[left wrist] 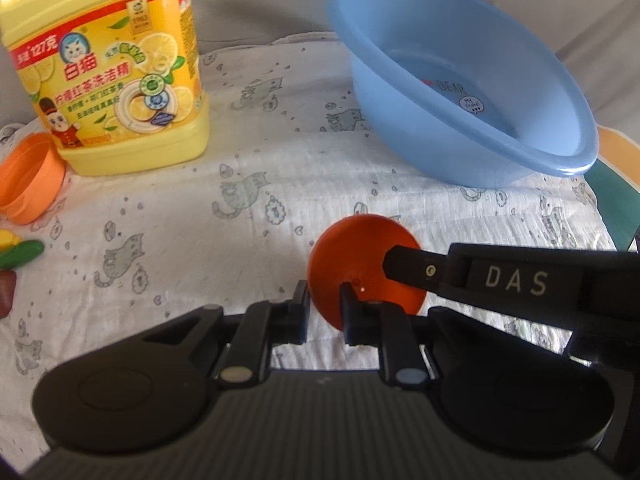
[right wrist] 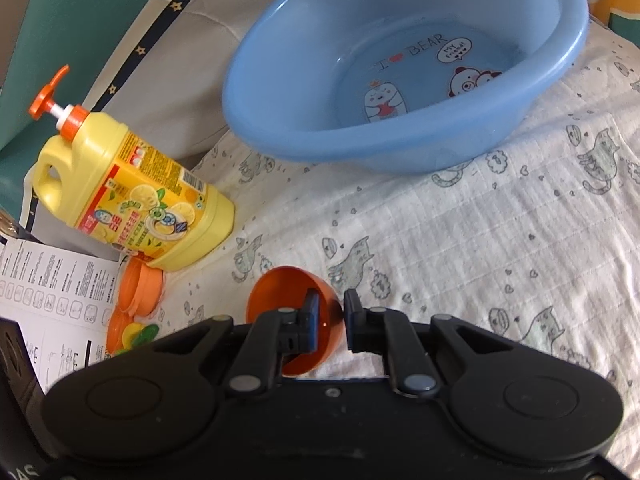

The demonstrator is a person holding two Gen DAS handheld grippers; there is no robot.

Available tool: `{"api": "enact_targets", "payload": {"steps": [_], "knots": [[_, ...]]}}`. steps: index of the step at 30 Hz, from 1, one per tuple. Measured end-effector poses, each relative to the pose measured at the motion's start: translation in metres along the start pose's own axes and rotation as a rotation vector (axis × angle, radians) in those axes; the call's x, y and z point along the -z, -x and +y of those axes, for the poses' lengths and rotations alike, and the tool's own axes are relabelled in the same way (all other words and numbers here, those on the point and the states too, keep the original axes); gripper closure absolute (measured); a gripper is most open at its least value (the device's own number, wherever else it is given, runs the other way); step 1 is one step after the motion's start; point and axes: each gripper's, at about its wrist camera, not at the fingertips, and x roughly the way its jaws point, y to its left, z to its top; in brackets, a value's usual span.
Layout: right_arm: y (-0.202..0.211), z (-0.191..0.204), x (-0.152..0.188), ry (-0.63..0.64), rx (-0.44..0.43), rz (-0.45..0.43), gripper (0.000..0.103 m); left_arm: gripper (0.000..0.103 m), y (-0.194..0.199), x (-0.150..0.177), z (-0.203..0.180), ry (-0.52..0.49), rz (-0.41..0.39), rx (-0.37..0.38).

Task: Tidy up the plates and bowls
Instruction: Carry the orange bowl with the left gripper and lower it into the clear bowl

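The left wrist view runs from a pale orange cup (left wrist: 28, 178) at the left edge, past the yellow detergent jug (left wrist: 108, 68), cropped at its top, to the blue basin (left wrist: 460, 92) tilted on the cat-print cloth (left wrist: 180, 208). In front, the small orange bowl (left wrist: 356, 264) is held off the cloth by both claws: the left claw (left wrist: 325, 308) has its jaws clamped across the bowl's near rim, and the right claw's finger (left wrist: 412, 268), marked DAS, reaches in from the right and lies on the bowl. Only the right wrist view shows the printed instruction sheet (right wrist: 52, 284) at far left, the jug's orange pump (right wrist: 54, 100), and the cartoon figures on the basin's floor (right wrist: 420, 88). There the same bowl (right wrist: 280, 288) shows its hollow side, with the right claw (right wrist: 331, 322) clamped on its wall, one finger inside and one outside. The cup (right wrist: 140, 288) lies just beside the jug (right wrist: 136, 200). The left claw does not appear in this view.
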Motion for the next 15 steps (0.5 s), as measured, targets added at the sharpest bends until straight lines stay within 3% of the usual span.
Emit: {"api": "enact_targets", "payload": {"steps": [15], "knots": [[0.021,0.030,0.025,0.028,-0.022,0.018,0.090,0.088,0.040,0.019,0.017,0.016,-0.003,-0.020]]}}
